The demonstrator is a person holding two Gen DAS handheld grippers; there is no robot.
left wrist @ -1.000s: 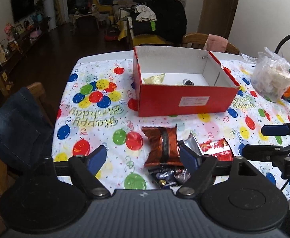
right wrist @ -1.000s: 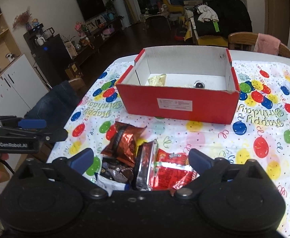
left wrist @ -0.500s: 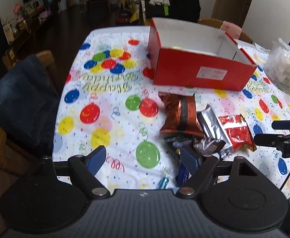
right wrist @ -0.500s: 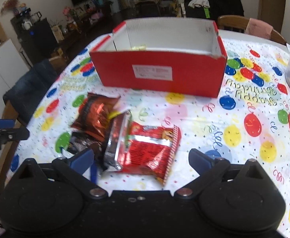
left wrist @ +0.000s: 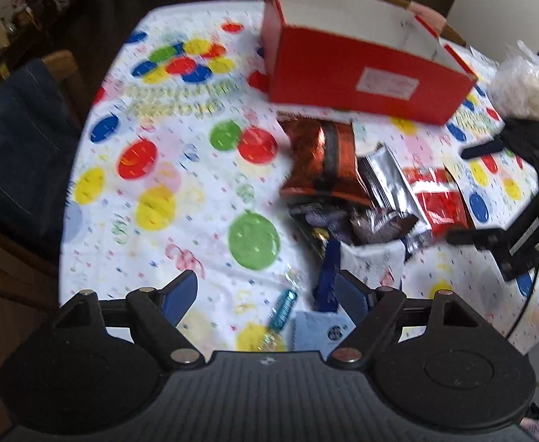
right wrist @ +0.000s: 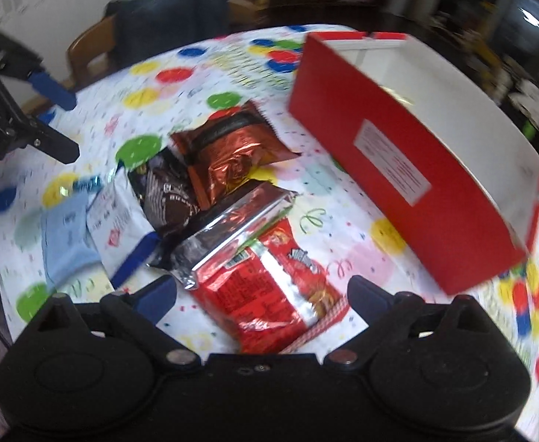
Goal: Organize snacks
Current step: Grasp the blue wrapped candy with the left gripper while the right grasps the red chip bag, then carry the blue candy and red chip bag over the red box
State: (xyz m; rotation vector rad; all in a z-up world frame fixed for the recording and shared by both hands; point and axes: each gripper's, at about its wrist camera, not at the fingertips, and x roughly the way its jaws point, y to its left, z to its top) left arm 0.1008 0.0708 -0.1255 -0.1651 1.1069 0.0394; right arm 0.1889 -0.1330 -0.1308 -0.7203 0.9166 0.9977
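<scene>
A heap of snacks lies on the balloon tablecloth [left wrist: 159, 191] in front of the open red box [left wrist: 361, 73] [right wrist: 398, 169]. It holds a copper bag [left wrist: 321, 162] [right wrist: 229, 151], a silver pack [left wrist: 387, 188] [right wrist: 232, 228], a red bag [left wrist: 439, 199] [right wrist: 269, 287], a dark brown pack [right wrist: 166, 191] and a white packet [right wrist: 118, 221]. My left gripper [left wrist: 265, 294] is open above a teal candy [left wrist: 282, 304] and a light blue packet [left wrist: 317, 331]. My right gripper [right wrist: 262, 294] is open over the red bag, its fingers apart from it.
A chair with a denim jacket [left wrist: 15, 140] stands at the table's left side. A clear plastic bag [left wrist: 527, 81] sits at the far right. The table's near edge runs just under both grippers. The other gripper shows at each view's side.
Both grippers have sunk toward the table and tipped further down. The right one has rolled, so the box now looks slanted, and the red bag lies between its fingers.
</scene>
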